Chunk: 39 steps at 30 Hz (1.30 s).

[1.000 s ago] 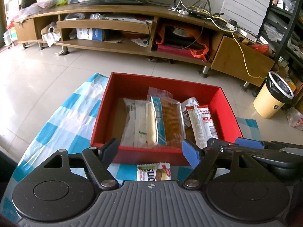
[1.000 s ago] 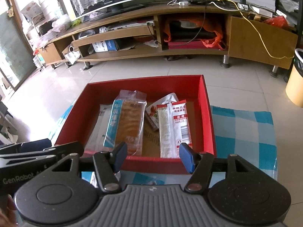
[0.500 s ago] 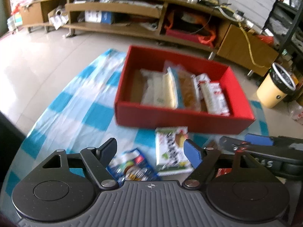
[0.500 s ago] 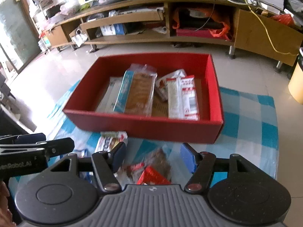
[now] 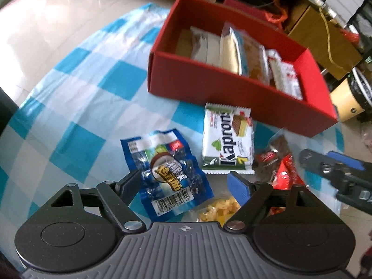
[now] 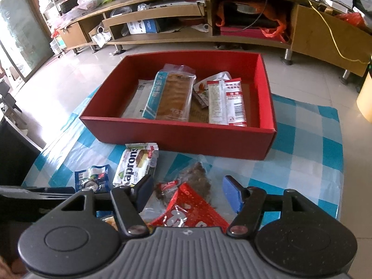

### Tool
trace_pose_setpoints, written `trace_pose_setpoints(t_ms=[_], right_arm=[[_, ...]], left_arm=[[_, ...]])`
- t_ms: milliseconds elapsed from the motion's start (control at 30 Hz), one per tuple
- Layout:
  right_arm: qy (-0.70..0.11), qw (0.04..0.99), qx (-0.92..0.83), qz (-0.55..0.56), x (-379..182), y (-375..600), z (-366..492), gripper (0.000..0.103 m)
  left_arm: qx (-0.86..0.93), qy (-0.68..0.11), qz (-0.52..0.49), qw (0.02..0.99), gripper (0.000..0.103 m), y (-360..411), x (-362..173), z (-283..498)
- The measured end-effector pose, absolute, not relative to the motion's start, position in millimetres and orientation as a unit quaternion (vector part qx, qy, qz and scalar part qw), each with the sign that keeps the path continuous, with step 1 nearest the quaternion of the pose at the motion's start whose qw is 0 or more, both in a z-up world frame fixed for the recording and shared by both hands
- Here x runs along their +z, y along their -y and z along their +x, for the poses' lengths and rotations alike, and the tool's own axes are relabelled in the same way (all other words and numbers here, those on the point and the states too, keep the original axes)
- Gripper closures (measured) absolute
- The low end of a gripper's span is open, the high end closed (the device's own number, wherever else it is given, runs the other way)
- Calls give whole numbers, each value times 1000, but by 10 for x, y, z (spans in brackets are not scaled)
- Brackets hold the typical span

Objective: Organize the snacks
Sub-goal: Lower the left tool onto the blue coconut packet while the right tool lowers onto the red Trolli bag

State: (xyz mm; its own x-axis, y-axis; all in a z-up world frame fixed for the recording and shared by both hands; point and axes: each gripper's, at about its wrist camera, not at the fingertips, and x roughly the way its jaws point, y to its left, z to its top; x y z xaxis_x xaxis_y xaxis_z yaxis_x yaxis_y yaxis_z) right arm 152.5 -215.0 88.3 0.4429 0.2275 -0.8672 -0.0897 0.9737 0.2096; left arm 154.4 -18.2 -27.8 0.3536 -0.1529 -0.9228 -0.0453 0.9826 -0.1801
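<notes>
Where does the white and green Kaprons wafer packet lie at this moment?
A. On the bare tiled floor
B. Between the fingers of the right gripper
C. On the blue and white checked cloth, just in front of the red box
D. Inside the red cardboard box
C: the white and green Kaprons wafer packet lies flat on the blue and white checked cloth, outside the near wall of the red cardboard box, and no gripper holds it.

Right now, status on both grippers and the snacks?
Left gripper opening, empty, over blue packet. Right gripper opening, empty, over red packet. Red box unobstructed.
</notes>
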Motion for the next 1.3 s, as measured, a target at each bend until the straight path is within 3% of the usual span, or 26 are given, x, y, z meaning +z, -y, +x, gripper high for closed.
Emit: trace_pose_setpoints(t_ms=[167,333,633,767,967,1100,1300], right_arm=[[-522,845,89,74,879,2229,1535,37],[-522,844,95,73,890,2240,1539,37],[-537,832,122,65,846,2150,1490,37],[-552,824,114,61,774,2162,1488,35],[-573,807,89,113,658,2326,1521,30],[-584,799,75,123,592,2372,1500,30],[-583,790,82,172,637,2409,1417,29]], left_arm=[[-9,-579,-67,812,16,256,-427,1577],[-14,-577,-65,814,26,184,-384,1513],[-22,-592,-52,804,26,-24,-361,1175],[-12,-589,-57,806,16,-111,-348,1135],[6,-590,-92,802,9,-158,-404,1287],[10,-589,-51,807,19,-75,-420,1246],[-11,-588,-51,807,23,-166,-382,1146]])
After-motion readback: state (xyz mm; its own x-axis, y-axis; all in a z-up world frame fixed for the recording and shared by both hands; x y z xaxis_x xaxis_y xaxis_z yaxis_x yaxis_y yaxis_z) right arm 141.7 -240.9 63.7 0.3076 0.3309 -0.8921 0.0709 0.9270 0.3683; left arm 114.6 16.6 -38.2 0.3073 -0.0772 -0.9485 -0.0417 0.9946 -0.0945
